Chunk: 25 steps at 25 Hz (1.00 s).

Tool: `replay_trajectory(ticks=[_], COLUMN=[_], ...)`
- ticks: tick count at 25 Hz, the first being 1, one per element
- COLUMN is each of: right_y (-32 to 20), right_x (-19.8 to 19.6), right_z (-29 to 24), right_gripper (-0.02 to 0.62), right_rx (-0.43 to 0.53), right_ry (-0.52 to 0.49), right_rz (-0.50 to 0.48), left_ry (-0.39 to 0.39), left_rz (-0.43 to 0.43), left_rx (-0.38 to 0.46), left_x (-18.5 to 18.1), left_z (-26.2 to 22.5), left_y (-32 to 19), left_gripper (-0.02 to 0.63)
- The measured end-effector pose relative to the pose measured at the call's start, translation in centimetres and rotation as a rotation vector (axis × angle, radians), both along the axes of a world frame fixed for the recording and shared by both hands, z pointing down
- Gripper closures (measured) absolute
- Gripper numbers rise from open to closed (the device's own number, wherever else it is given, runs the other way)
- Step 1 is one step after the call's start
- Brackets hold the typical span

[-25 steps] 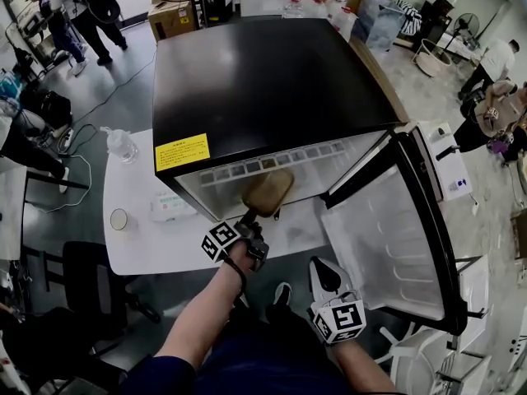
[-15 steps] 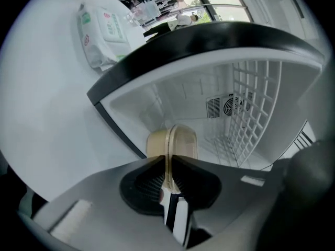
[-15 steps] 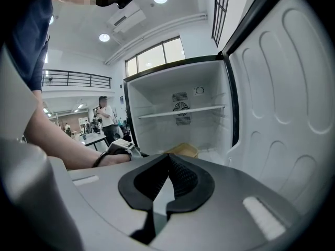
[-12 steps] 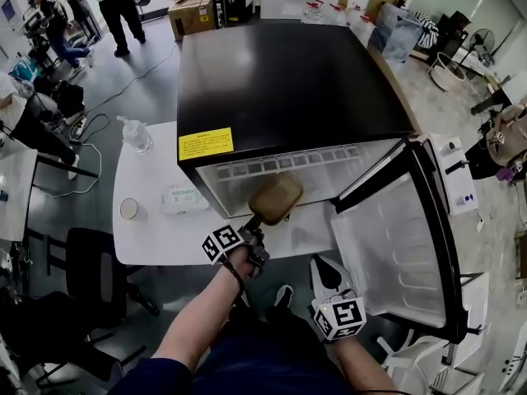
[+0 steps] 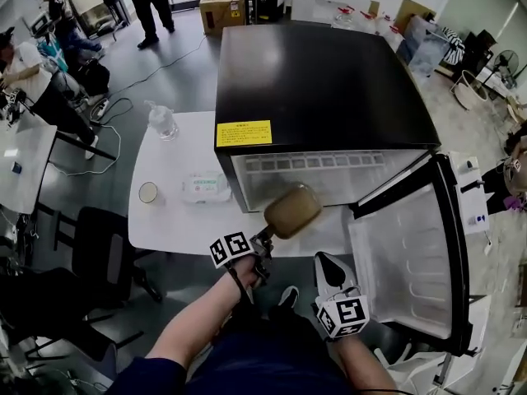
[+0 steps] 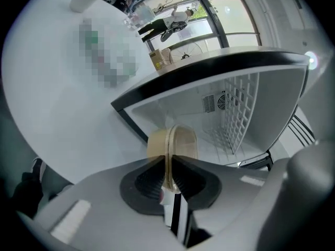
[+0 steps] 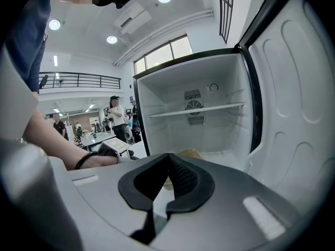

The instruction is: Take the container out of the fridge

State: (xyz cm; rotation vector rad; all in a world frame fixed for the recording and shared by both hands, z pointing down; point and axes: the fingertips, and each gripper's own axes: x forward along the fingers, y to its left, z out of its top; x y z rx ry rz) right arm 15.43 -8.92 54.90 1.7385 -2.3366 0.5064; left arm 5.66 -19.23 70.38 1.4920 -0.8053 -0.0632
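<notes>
Head view: left gripper (image 5: 265,239) holds a tan oval plastic container (image 5: 292,211) just outside the open black fridge (image 5: 321,81), above the white tabletop (image 5: 173,220); right gripper (image 5: 327,268) hangs near the fridge door (image 5: 408,262); left gripper view: jaws pinching the container's rim; right gripper view: jaws pressed together, empty.
</notes>
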Motion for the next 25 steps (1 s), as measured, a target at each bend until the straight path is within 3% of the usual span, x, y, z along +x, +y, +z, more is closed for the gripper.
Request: replay_trajectory(ticks=[15,25], right_y=[-0.8,-1.9], right_x=[-3.4,-7.8], right_z=[0.1,0.9], right_gripper=[0.589,0.589], right_rx=[0.002,-0.013], right_ry=[-0.018,-0.027], right_rz=[-0.099,-0.208], left_ry=[-0.039,-0.046], left_rz=[0.068,-0.031], left_rx=[-0.043,-0.067], left_x=[-4.7,-10.9], left_z=[1.3,2.2], left_y=[7.5,9.4], left_gripper=[0.561,0.561])
